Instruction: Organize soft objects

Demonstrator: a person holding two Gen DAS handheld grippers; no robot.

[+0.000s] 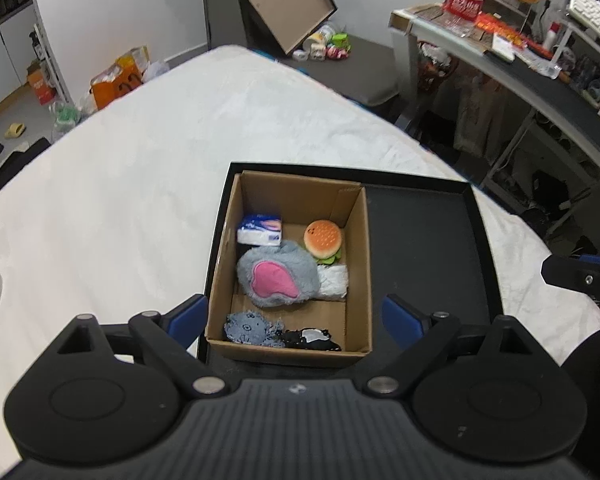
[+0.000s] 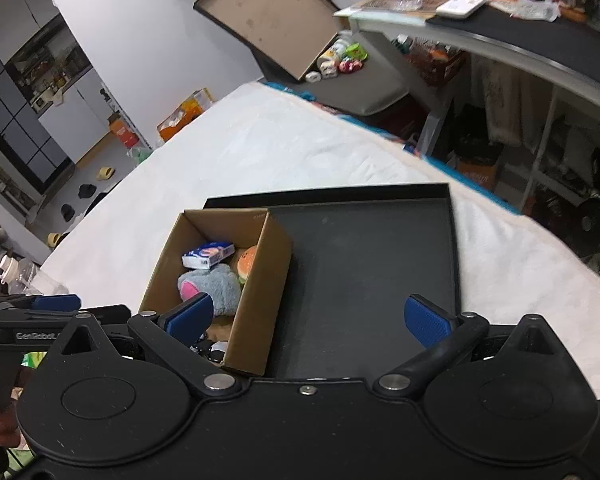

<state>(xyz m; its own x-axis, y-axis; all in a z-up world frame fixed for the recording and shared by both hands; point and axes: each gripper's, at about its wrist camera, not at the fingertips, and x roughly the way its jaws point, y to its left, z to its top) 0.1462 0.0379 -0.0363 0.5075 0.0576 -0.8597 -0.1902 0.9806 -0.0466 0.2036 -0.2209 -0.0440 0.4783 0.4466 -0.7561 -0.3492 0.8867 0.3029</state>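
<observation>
I hold both tools with their blue pads spread wide and nothing between them: the left tool (image 1: pixel 294 318) hangs just above the near wall of the cardboard box (image 1: pixel 220 280), the right tool (image 2: pixel 308 316) just to the right of the box, over the bare floor of the black tray (image 2: pixel 364 272).

The soft things all lie inside the box: the grey plush with a pink patch (image 1: pixel 278 278) in the middle, the tissue pack (image 1: pixel 259 231) and burger toy (image 1: pixel 323 239) toward its far wall, a white cloth (image 1: pixel 333 282) against its right wall, a blue-grey rag (image 1: pixel 252 328) and a black-and-white piece (image 1: pixel 312 338) along its near wall.

With the tray bare, I judge the sorting nearly finished. If tidying remains, I would come down from above the box and pinch a soft item at its middle, since the box walls are tall and a slanted approach would catch them and shove the light box.

Right of the box the tray gives open room up to its raised rim. Beyond the tray, the white bed (image 1: pixel 140 168) is open left of the box and behind it.
</observation>
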